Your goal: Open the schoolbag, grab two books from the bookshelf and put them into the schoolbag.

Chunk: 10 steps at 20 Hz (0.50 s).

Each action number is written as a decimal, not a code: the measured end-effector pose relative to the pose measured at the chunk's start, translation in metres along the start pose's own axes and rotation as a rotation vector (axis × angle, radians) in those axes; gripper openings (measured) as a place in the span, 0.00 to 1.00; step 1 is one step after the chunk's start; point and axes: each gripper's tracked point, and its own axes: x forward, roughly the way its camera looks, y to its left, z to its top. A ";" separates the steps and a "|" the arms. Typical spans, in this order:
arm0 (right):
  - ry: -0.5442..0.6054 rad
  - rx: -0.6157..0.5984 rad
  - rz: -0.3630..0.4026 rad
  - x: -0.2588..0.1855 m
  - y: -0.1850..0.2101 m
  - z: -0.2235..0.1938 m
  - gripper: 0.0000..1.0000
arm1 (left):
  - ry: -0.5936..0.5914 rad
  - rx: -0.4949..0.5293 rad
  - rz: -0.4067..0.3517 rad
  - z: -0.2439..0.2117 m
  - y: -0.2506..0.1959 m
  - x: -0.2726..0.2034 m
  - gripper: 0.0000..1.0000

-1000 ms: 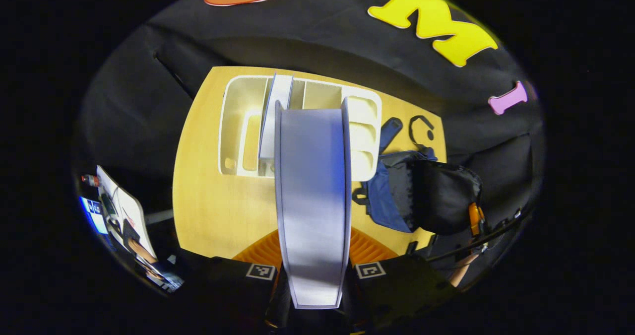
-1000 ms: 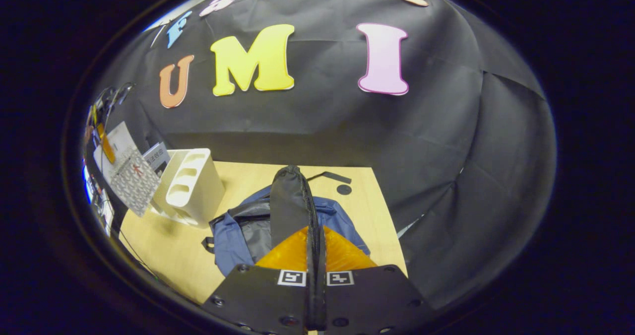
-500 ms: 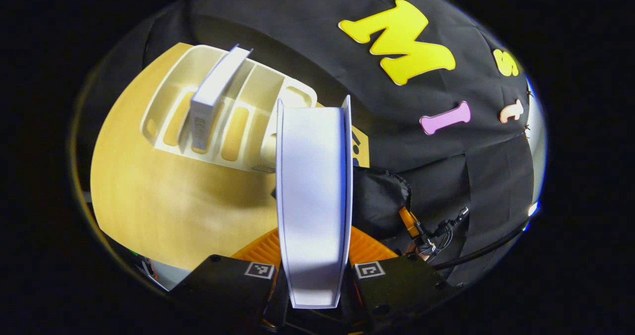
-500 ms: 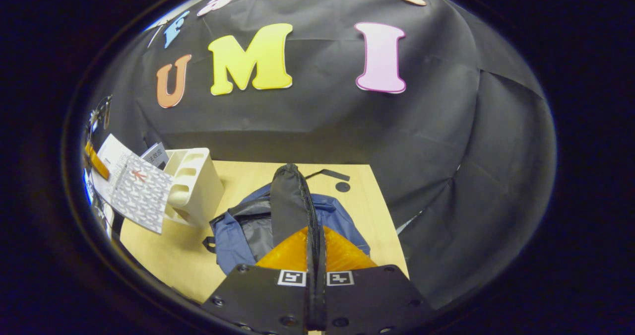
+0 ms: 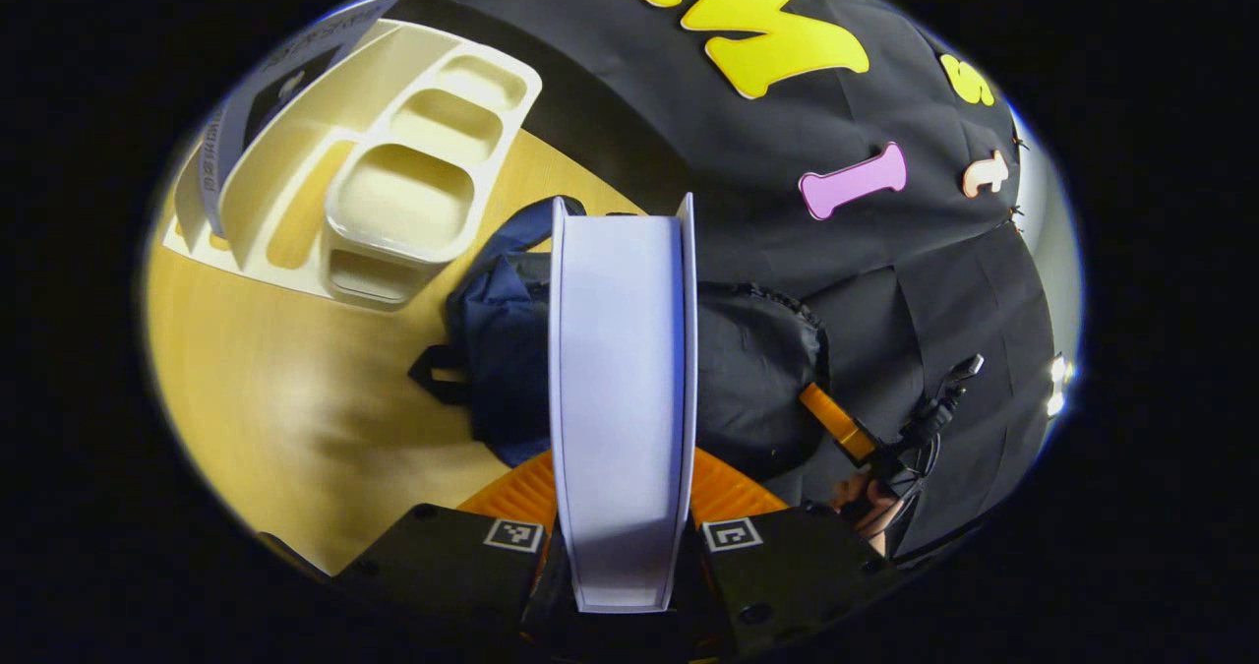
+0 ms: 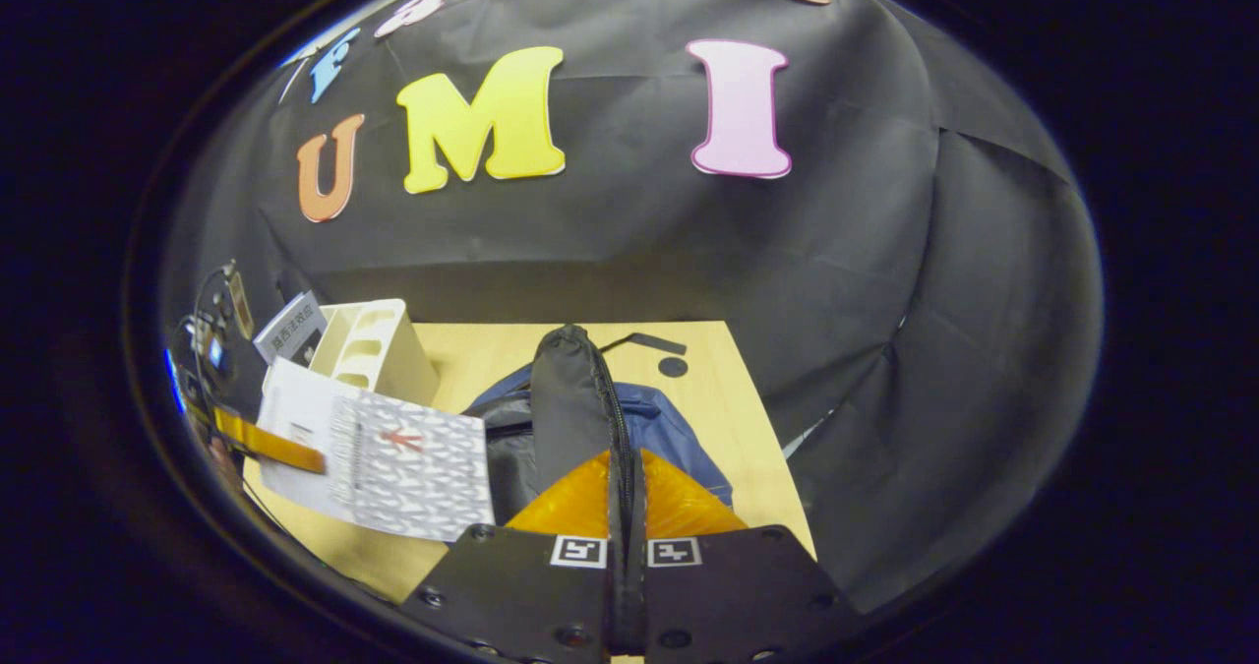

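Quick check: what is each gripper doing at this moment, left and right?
Left gripper: shut on a book, held above the schoolbag.
Right gripper: shut on the schoolbag's flap, holding it up.

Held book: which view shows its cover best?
Right gripper view: the book shows its patterned cover face-on, carried by the left gripper. Left gripper view gives just the book's white page edge between the fingers.

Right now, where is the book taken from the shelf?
In the left tongs, the book hangs above the schoolbag, right of the bookshelf.
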 end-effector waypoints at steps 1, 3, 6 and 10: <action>-0.001 0.000 0.001 0.000 0.000 0.002 0.01 | 0.005 -0.010 -0.012 -0.003 0.004 0.014 0.45; 0.000 -0.007 0.003 -0.001 -0.001 0.005 0.01 | 0.027 -0.045 -0.026 -0.012 0.008 0.042 0.45; 0.005 -0.006 0.004 -0.002 -0.002 0.011 0.01 | 0.042 -0.054 -0.059 -0.008 0.015 0.066 0.45; 0.015 -0.016 -0.002 -0.002 -0.002 0.012 0.01 | 0.030 -0.115 -0.131 -0.004 0.004 0.098 0.45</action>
